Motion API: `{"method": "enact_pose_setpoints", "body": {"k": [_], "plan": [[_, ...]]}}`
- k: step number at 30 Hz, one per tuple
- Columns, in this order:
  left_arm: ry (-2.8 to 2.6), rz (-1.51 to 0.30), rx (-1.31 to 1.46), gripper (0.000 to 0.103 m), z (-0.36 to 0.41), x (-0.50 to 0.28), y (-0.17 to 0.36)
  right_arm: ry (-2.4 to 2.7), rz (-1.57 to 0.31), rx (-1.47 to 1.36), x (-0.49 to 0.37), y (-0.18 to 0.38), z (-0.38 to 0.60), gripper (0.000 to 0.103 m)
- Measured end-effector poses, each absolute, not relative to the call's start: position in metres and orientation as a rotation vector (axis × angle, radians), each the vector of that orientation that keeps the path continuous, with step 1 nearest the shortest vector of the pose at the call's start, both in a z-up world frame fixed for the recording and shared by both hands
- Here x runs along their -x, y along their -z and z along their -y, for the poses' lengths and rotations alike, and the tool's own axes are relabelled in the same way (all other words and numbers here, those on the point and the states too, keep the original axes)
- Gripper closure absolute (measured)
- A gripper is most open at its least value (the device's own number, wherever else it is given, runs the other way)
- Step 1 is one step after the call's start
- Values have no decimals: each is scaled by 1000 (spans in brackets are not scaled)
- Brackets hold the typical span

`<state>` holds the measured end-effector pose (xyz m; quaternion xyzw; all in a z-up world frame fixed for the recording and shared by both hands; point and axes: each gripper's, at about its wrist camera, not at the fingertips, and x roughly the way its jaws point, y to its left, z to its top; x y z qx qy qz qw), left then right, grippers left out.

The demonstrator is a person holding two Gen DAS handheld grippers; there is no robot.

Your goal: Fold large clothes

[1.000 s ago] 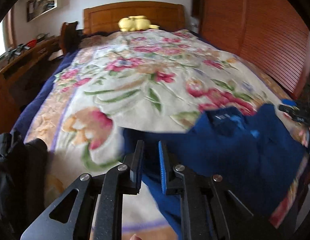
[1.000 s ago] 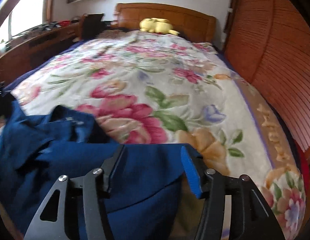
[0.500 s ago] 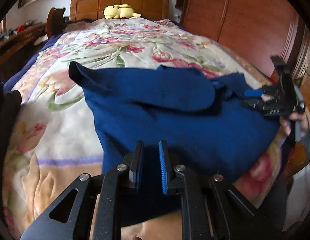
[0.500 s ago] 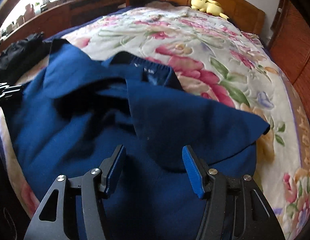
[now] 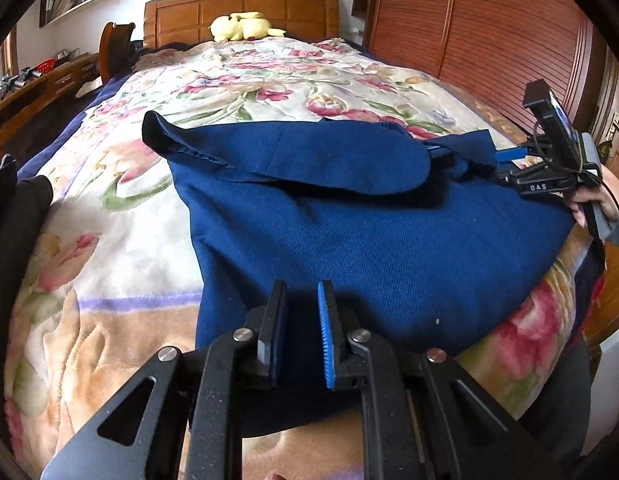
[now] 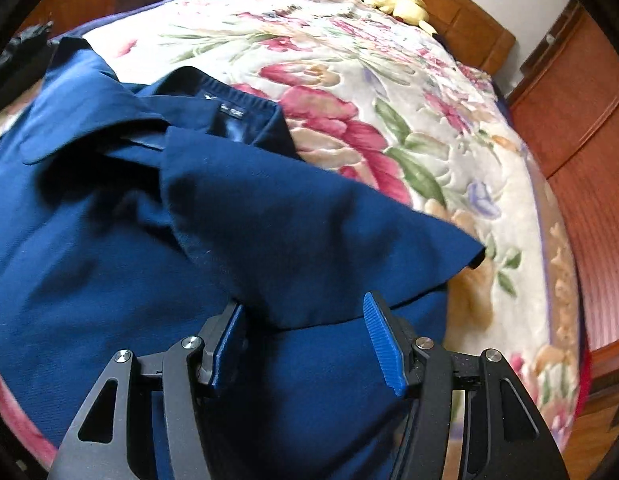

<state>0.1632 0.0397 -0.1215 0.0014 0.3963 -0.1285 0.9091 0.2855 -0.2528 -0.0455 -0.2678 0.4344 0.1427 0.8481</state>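
The blue shirt (image 5: 381, 248) now lies spread on the bed (image 5: 121, 216), no longer bunched. My left gripper (image 5: 302, 320) pinches its hem; my right gripper (image 6: 305, 340) stays released above one sleeve.

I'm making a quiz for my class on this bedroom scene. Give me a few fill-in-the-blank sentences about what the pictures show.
1. The shirt spread on the bed is ____ in colour.
2. The blanket has a ____ pattern.
3. Against the headboard lies a ____ plush toy.
4. The right gripper hovers over the shirt with its jaws ____.

Missing words: blue; floral; yellow; open
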Motion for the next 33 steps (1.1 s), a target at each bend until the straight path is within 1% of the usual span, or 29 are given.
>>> {"method": "enact_pose_setpoints", "body": {"k": [2,3,5,6,8,9,12,15,18,20,27,30,33], "plan": [[266,-817,-1,87,-40,-162,122,-298,-914,591,-294,49,249,63],[265,-816,1,87,-41,-162,122,-298,-916,602,-299,50,246,66],[262,-814,0,87,-40,-161,122,-298,-904,646,-307,49,238,76],[260,-813,-1,87,-40,-160,122,-293,-892,676,-311,48,235,78],[255,-814,-3,87,-39,-160,122,-271,-869,714,-326,42,224,87],[253,-813,-2,87,-39,-159,122,-256,-850,728,-333,38,220,89],[253,-812,0,87,-39,-159,122,-209,-773,701,-358,14,208,89],[256,-811,7,87,-39,-158,122,-166,-663,561,-372,-21,207,89],[257,-808,14,87,-41,-158,122,-198,-655,408,-373,-37,212,86],[261,-805,14,87,-41,-156,121,-291,-707,410,-367,-26,208,82],[269,-795,30,87,-42,-154,117,-491,-891,425,-315,34,195,80],[278,-791,20,87,-38,-153,115,-516,-927,522,-285,56,192,80],[287,-789,7,87,-33,-151,113,-470,-961,637,-275,79,197,80]]}}
